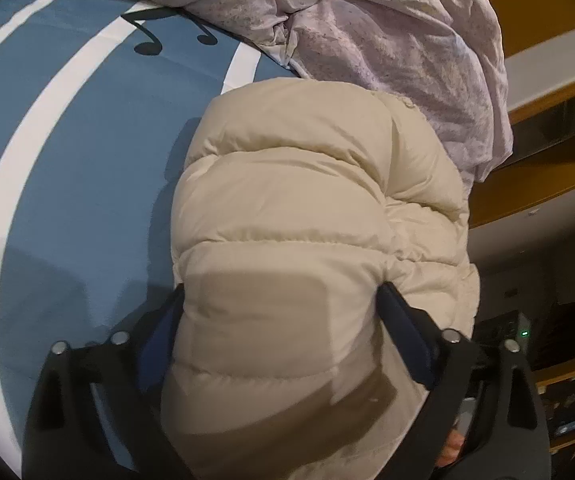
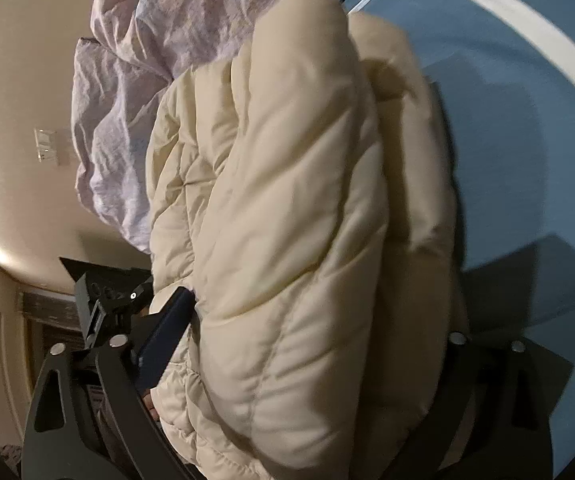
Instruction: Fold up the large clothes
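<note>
The cream puffer jacket [image 1: 307, 208] lies bunched on the blue bed sheet [image 1: 79, 184], beside a crumpled lilac duvet [image 1: 387, 32]. The left gripper [image 1: 283, 320] has its jaws spread wide, clamping the jacket's thick fold. The right gripper [image 2: 311, 328] likewise pinches the jacket between wide-set jaws.

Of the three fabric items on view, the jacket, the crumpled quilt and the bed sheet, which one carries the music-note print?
The blue bed sheet: it has white stripes and black notes. The cream puffer jacket is plain and quilted, the lilac quilt finely speckled.
</note>
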A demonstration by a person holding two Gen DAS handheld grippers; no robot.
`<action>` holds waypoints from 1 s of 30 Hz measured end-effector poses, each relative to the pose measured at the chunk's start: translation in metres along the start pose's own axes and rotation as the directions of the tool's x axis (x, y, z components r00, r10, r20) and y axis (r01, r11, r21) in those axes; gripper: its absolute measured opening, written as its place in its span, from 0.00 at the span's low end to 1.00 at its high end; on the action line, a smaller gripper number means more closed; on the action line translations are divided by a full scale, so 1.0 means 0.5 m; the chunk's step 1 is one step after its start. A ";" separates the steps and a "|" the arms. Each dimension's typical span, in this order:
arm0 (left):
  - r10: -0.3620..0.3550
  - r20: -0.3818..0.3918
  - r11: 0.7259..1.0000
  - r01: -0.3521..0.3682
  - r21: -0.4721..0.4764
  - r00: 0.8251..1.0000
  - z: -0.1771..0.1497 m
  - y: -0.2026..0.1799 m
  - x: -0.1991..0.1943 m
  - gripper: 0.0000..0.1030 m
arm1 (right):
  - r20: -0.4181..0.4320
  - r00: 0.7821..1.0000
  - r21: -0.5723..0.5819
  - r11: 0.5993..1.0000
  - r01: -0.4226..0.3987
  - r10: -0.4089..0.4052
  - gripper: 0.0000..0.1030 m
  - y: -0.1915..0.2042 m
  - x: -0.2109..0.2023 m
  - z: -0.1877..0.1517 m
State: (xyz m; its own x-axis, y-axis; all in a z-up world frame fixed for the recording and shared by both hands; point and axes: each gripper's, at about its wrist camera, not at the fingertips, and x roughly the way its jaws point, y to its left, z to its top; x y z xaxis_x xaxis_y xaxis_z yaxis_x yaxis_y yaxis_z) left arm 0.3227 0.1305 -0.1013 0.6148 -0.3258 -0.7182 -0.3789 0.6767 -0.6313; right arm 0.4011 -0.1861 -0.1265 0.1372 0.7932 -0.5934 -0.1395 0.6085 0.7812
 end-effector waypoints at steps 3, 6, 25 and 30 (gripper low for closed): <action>-0.030 0.013 0.999 0.030 -0.018 0.999 0.004 0.004 -0.012 0.66 | -0.012 0.999 0.022 0.999 -0.049 0.049 0.74 -0.005 0.012 0.004; -0.066 0.030 0.997 0.067 -0.034 0.997 0.016 0.007 -0.028 0.49 | -0.009 0.994 0.021 0.994 -0.105 0.105 0.57 -0.002 0.017 0.011; -0.014 0.237 0.999 0.024 -0.037 0.971 0.163 0.039 -0.198 0.34 | -0.083 0.976 -0.153 0.965 -0.213 0.202 0.41 0.155 0.187 0.158; 0.040 0.244 0.999 -0.034 -0.030 0.969 0.191 0.051 -0.183 0.35 | -0.094 0.982 -0.173 0.969 -0.177 0.163 0.41 0.165 0.215 0.180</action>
State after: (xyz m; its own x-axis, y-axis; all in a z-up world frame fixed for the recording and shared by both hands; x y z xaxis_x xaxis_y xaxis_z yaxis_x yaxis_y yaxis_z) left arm 0.3229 0.2403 -0.0237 0.7492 -0.1273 -0.6500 -0.4202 0.6671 -0.6151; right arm 0.4927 -0.0532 -0.1083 0.0199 0.8802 -0.4741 -0.3295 0.4535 0.8281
